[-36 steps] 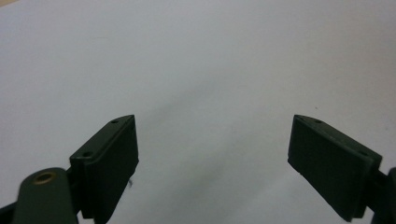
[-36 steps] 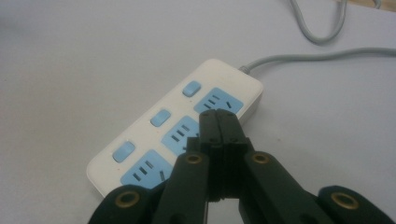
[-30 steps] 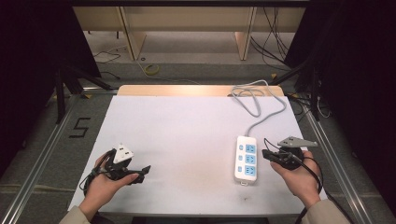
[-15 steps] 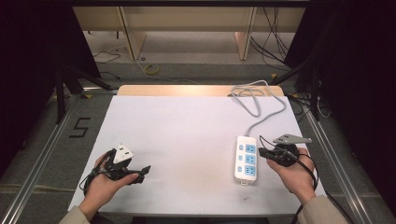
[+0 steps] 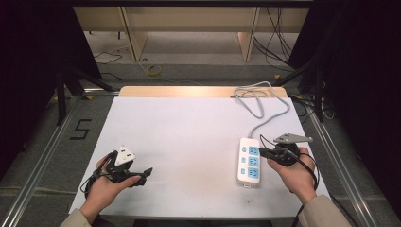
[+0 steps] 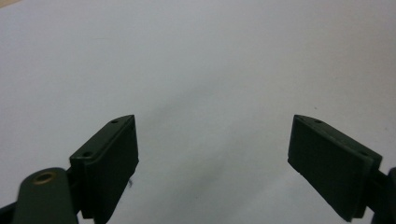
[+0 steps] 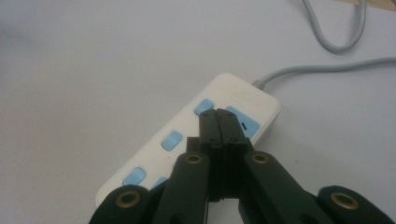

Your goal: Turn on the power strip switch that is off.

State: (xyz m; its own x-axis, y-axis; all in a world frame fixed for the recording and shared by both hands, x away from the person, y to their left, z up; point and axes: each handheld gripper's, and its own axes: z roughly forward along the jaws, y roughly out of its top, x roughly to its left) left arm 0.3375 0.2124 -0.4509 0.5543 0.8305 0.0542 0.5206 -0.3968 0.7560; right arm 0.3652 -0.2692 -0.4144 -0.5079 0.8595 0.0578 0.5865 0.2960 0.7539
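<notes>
A white power strip [image 5: 248, 163] with blue sockets lies at the right of the white table [image 5: 189, 132]; its grey cable [image 5: 257, 101] loops toward the back edge. My right gripper [image 5: 261, 152] is shut, and its tips hang over the strip's far socket. In the right gripper view the closed tips of the right gripper [image 7: 223, 114] cover a blue socket at the cable end of the power strip [image 7: 236, 93]. My left gripper [image 5: 142, 176] rests at the front left, held in a hand. In the left gripper view the left gripper [image 6: 212, 149] is open with bare table between its jaws. A white plug-like block [image 5: 125, 155] sits by that hand.
The grey cable [image 7: 327, 69] curls off the table's back right. A wooden strip [image 5: 189, 91] edges the far side of the table. Metal rails run along both sides, and the floor behind holds loose wires and desk legs.
My right gripper has moved left, from beside the power strip to over its far socket. The left hand and its gripper have stayed put.
</notes>
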